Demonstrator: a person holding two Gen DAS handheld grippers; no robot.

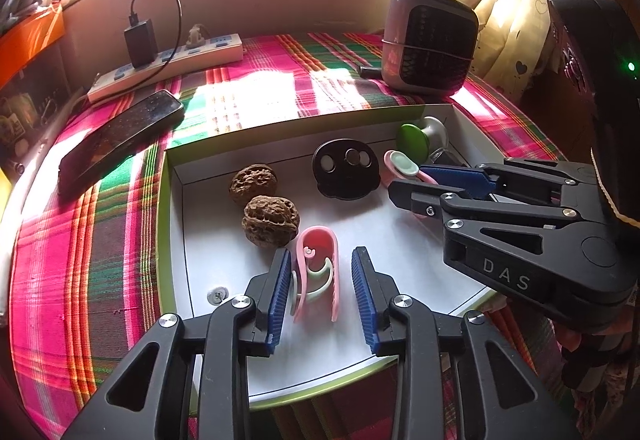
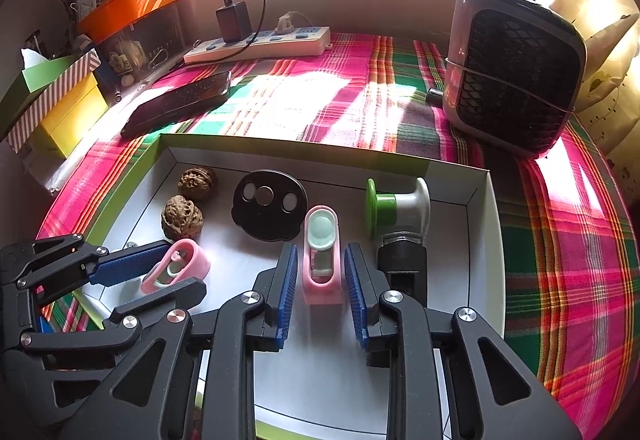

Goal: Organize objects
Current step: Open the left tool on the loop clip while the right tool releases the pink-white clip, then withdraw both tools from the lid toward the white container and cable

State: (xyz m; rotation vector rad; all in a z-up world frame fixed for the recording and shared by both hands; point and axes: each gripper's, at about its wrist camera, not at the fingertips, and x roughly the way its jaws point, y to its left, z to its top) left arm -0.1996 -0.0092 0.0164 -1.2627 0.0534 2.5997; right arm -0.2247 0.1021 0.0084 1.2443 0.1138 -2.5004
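A white tray with a green rim [image 1: 176,224] [image 2: 480,208] lies on the plaid cloth. In it are two walnuts [image 1: 270,220] [image 2: 182,216], a black disc with holes [image 1: 346,168] [image 2: 270,204], a green and grey stamp-like tool [image 1: 416,138] [image 2: 396,206] and two pink clips. My left gripper [image 1: 322,292] [image 2: 160,276] is open around the pink U-shaped clip [image 1: 318,272] [image 2: 178,266]. My right gripper [image 2: 322,290] [image 1: 408,188] is open around the other pink clip [image 2: 322,260] [image 1: 400,164]. Both clips rest on the tray floor.
A phone [image 1: 120,138] [image 2: 180,102] lies left of the tray. A power strip with a charger [image 1: 168,60] [image 2: 260,42] is at the back. A small heater [image 1: 428,40] [image 2: 516,76] stands at the back right. Boxes [image 2: 60,96] crowd the left edge.
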